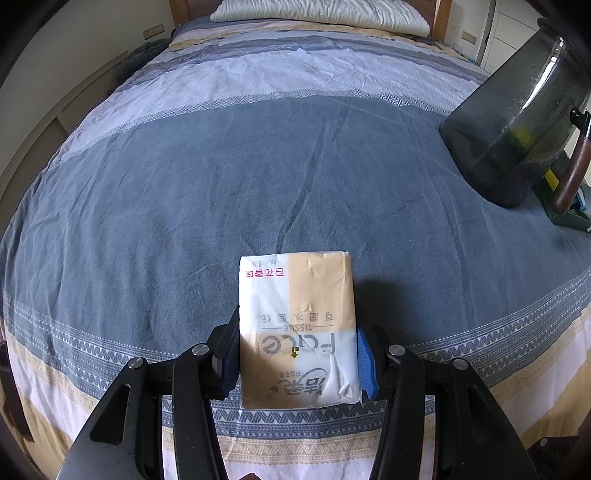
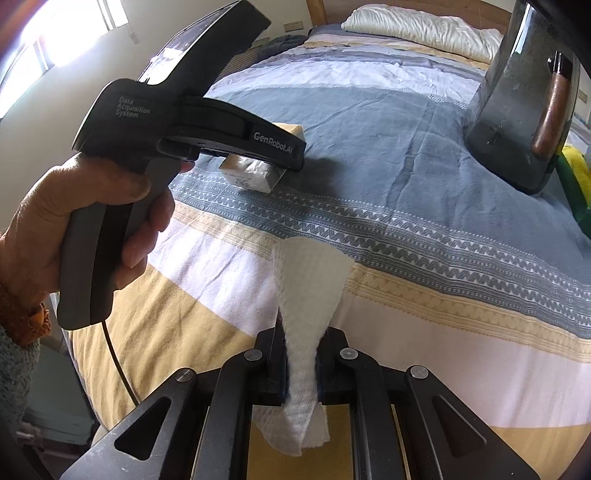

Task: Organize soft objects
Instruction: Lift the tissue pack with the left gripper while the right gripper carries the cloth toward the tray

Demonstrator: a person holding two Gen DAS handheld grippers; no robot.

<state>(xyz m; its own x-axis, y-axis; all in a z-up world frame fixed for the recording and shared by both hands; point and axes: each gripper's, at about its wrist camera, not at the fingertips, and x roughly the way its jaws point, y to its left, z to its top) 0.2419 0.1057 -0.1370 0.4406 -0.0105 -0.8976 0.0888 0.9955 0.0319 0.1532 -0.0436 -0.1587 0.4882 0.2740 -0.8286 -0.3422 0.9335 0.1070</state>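
My left gripper (image 1: 297, 354) is shut on a white and tan pack of face tissues (image 1: 297, 325) and holds it over the bed's blue band. In the right wrist view the same pack (image 2: 255, 171) shows under the left gripper (image 2: 295, 155), low over the bedspread. My right gripper (image 2: 301, 365) is shut on a white textured paper towel (image 2: 308, 291), which sticks up and fans out above the fingers over the bed's near edge.
A striped blue, white and tan bedspread (image 1: 258, 177) covers the bed, with a white pillow (image 1: 325, 14) at the head. A dark translucent bin with a brown handle (image 1: 517, 122) stands tilted at the right; it also shows in the right wrist view (image 2: 524, 103). Green and yellow items (image 2: 576, 173) lie beside it.
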